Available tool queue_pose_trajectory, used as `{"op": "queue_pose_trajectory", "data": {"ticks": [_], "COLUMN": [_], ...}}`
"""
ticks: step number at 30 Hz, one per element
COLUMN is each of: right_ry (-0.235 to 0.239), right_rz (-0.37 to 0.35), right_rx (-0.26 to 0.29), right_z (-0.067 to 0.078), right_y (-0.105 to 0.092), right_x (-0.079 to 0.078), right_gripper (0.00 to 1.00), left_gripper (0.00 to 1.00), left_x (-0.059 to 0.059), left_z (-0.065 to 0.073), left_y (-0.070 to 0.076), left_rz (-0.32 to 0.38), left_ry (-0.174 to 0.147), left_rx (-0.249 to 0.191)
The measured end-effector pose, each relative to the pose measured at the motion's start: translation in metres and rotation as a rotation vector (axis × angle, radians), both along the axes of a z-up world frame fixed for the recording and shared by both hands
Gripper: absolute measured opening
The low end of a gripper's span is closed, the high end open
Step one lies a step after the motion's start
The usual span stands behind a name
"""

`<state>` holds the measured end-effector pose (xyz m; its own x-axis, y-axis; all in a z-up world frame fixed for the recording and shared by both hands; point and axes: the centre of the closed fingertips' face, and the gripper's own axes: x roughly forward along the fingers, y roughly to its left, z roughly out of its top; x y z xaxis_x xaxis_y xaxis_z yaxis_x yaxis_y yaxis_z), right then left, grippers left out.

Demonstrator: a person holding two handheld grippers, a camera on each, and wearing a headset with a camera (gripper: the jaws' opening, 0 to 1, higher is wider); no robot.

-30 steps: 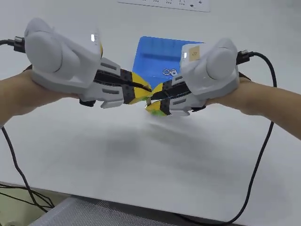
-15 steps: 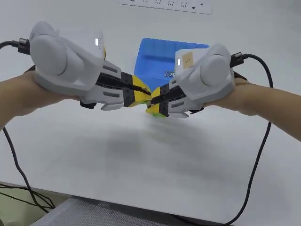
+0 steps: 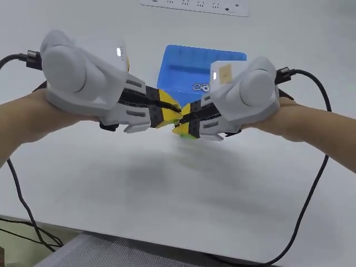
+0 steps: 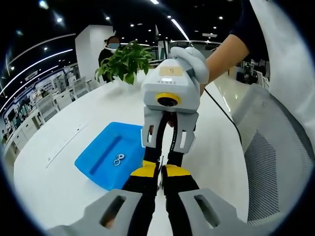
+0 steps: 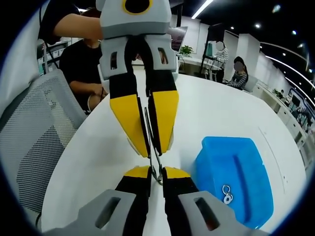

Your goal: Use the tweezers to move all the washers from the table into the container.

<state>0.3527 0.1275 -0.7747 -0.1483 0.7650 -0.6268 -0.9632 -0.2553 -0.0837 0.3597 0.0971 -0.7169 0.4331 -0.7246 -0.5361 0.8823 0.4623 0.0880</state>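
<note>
My left gripper (image 3: 173, 110) and right gripper (image 3: 181, 123) meet tip to tip above the white table, just in front of the blue container (image 3: 183, 64). Thin metal tweezers (image 5: 152, 137) run between them. They sit in the left gripper's yellow jaws and reach down into my right gripper (image 5: 157, 173), whose jaws are shut on them. In the left gripper view the tweezers (image 4: 160, 169) are pinched in my left gripper (image 4: 161, 172), facing the right gripper (image 4: 161, 155). Two washers (image 3: 200, 87) lie in the container, and they also appear in the gripper views (image 4: 118, 159) (image 5: 226, 194).
A power strip (image 3: 194, 4) lies at the table's back edge. Black cables (image 3: 311, 183) trail off the front edge. A grey mesh chair (image 5: 34, 147) stands beside the table, a potted plant (image 4: 125, 61) on its far end. People sit in the background.
Both grippers stay tip to tip on the tweezers, having drifted slightly right and back. The washers in the container, covered half a second ago, are in sight again.
</note>
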Motion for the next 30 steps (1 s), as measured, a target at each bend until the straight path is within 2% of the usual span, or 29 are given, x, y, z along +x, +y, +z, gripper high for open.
{"op": "queue_pose_trajectory", "data": {"ticks": [4, 6, 12, 14, 17, 18, 21, 22, 24, 27, 28, 30], "right_ry": [0.005, 0.007, 0.007, 0.007, 0.005, 0.005, 0.014, 0.015, 0.014, 0.017, 0.013, 0.004], "right_rz": [-0.001, -0.006, -0.015, -0.017, -0.023, -0.026, -0.047, -0.052, -0.06, -0.072, -0.075, -0.076], "right_rx": [0.003, 0.005, 0.02, 0.022, 0.023, 0.025, 0.037, 0.041, 0.048, 0.064, 0.067, 0.071], "right_z": [0.0, 0.001, 0.006, 0.007, 0.01, 0.011, 0.017, 0.018, 0.022, 0.03, 0.033, 0.037], "right_y": [0.0, 0.002, 0.005, 0.005, 0.002, 0.001, -0.001, -0.001, -0.001, -0.002, -0.002, -0.005], "right_x": [0.0, -0.001, 0.002, 0.002, 0.003, 0.003, 0.004, 0.005, 0.006, 0.006, 0.006, 0.006], "right_gripper": [0.1, 0.1, 0.1, 0.1, 0.1, 0.1, 0.1, 0.1, 0.1, 0.1, 0.1, 0.1], "left_gripper": [0.08, 0.12, 0.19, 0.24, 0.25, 0.26, 0.31, 0.32, 0.37, 0.51, 0.55, 0.57], "left_x": [0.001, 0.0, -0.003, -0.002, -0.004, -0.003, 0.001, 0.004, 0.007, 0.006, 0.005, 0.002], "left_z": [0.001, 0.001, 0.002, 0.004, 0.014, 0.019, 0.028, 0.033, 0.04, 0.047, 0.047, 0.048], "left_y": [0.0, 0.0, 0.002, 0.005, 0.003, 0.003, 0.007, 0.01, 0.014, 0.017, 0.018, 0.02], "left_rz": [0.01, 0.012, 0.029, 0.059, 0.096, 0.112, 0.169, 0.199, 0.243, 0.28, 0.286, 0.296], "left_ry": [0.0, 0.01, -0.005, -0.003, 0.014, 0.003, -0.025, -0.059, -0.086, -0.106, -0.101, -0.105], "left_rx": [-0.005, -0.011, -0.011, -0.034, -0.127, -0.161, -0.205, -0.213, -0.224, -0.257, -0.262, -0.267]}}
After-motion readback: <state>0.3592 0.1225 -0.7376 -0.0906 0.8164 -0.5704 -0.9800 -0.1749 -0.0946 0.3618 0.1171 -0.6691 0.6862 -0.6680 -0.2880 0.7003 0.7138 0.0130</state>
